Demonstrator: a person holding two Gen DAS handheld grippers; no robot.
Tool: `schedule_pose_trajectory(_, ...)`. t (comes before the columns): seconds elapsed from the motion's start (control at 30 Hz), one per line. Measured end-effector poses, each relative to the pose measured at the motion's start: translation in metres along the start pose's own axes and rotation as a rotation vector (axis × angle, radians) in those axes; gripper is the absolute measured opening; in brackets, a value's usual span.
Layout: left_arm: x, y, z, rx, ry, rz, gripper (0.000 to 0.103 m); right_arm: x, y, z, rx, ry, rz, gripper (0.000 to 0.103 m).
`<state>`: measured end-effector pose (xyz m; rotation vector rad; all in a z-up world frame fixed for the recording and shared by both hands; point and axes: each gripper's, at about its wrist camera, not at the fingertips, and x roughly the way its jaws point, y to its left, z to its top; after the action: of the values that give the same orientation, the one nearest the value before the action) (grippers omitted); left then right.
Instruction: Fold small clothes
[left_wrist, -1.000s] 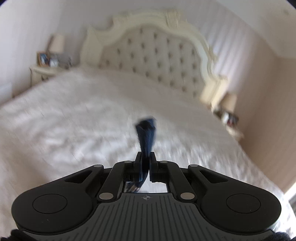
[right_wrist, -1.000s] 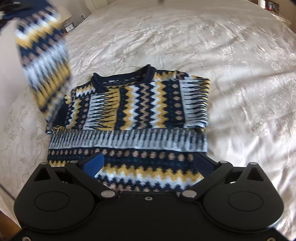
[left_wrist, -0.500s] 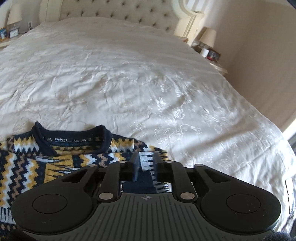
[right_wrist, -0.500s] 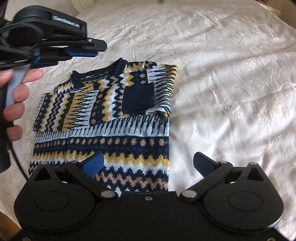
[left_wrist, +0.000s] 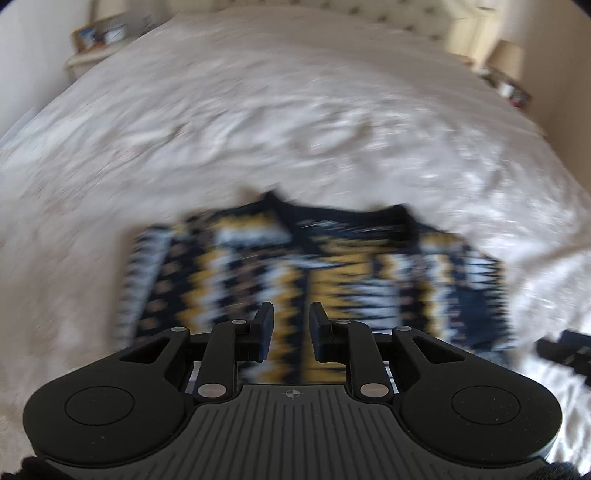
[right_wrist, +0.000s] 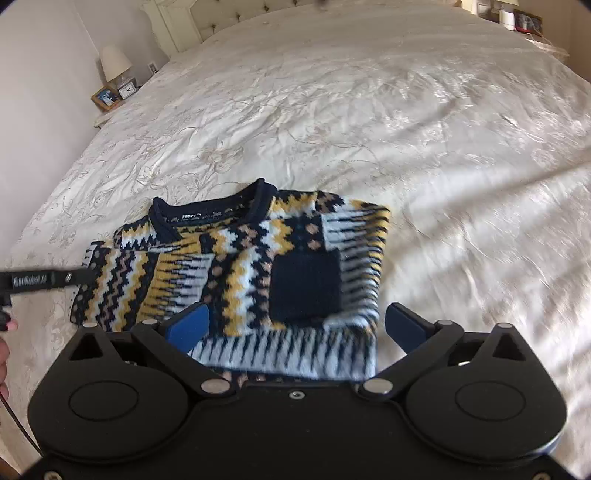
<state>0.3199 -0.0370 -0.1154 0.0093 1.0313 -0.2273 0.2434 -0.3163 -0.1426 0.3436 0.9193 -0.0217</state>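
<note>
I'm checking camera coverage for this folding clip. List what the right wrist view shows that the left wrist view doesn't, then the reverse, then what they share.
Only the right wrist view: the sweater's navy cuff folded across the chest, its neck label, and a clock by the bedside lamp. It also shows the open right gripper.

Only the left wrist view: the left gripper from behind, open with a narrow gap; the picture is motion-blurred.

Both: the patterned sweater on the white bedspread.

The sweater (right_wrist: 236, 266) shows navy, mustard, white and tan zigzags, with a solid navy collar. The bedspread (right_wrist: 369, 110) is cream, faintly floral.
</note>
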Motion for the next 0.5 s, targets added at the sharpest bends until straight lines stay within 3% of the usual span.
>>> schedule_pose_trajectory(0.13,0.017,0.036,-0.001,-0.014,0.057,0.044,0.021,0.02,0.002,0.017,0.001,0.026,-0.023,0.089)
schedule_pose_trajectory(0.33,0.06,0.063,-0.013,-0.039,0.165,0.036,0.021,0.047,0.0,0.032,-0.028,0.048,0.006,0.083)
schedule_pose_trajectory(0.5,0.072,0.072,-0.022,-0.086,0.16,0.004,0.021,0.082,-0.007,0.04,-0.013,0.129,0.0,0.07)
